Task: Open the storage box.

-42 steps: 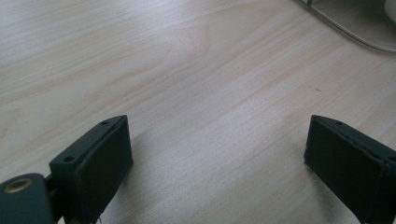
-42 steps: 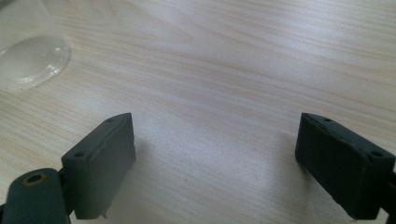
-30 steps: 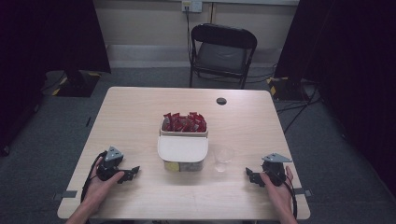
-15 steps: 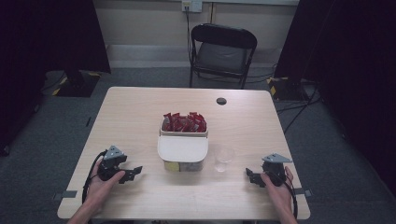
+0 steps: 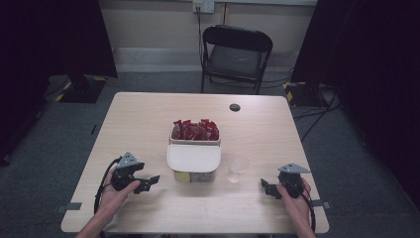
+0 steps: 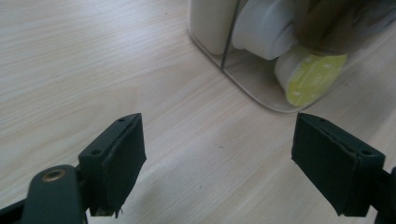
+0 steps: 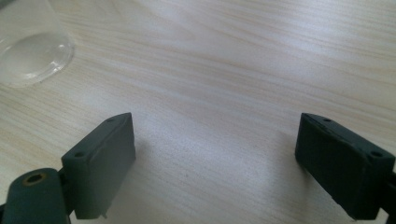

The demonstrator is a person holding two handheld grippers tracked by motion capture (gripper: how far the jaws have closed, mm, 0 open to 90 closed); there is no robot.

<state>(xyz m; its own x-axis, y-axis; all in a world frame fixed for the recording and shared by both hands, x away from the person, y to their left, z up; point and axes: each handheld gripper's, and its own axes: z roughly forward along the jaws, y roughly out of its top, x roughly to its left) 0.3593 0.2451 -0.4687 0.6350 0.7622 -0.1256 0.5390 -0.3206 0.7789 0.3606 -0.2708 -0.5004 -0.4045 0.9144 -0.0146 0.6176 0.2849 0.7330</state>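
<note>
Both tongs rest low over the tabletop (image 5: 148, 124) with jaws spread wide, gripping nothing. The left tongs (image 5: 151, 181) point toward a clear storage box (image 5: 194, 161) with a cream lid, holding yellow-lidded pods (image 6: 314, 78). The right tongs (image 5: 266, 187) lie near a clear plastic cup (image 5: 237, 169). Red packets (image 5: 194, 130) fill a tray touching the box's far side.

clear organizer box (image 5: 194, 159) mid-table, empty cup (image 5: 237, 168) beside

Matt pale wood-grain table (image 5: 138, 124), clear glossy plastic cup (image 5: 237, 169).
</note>
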